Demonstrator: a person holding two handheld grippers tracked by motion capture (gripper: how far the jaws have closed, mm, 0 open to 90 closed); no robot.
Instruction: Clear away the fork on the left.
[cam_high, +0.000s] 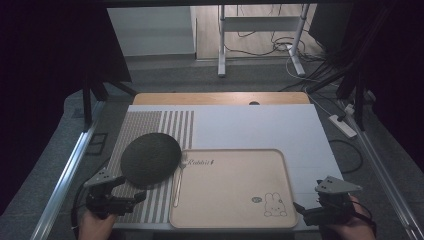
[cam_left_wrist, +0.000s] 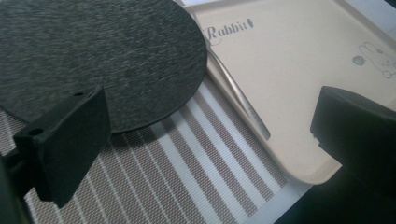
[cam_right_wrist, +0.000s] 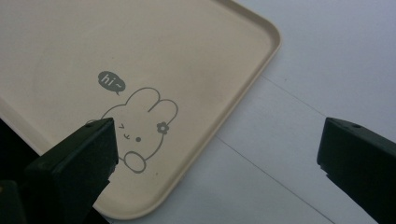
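Opening stage, before any grasp. Left tongs (cam_high: 131, 192), at lower left of the high view, stand released beside the dark round mat (cam_high: 150, 159); right tongs (cam_high: 299, 210), at lower right, stand likewise released at the near corner of the beige tray (cam_high: 235, 220). The mat, felt-like and flat, lies left of centre on the striped placemat (cam_high: 150, 125), its edge overlapping the tray's upper left corner and covering the head of a spoon (cam_high: 177, 187) that rests along the tray's left rim. The next move likely calls for closing the left tongs on the mat's thin near edge
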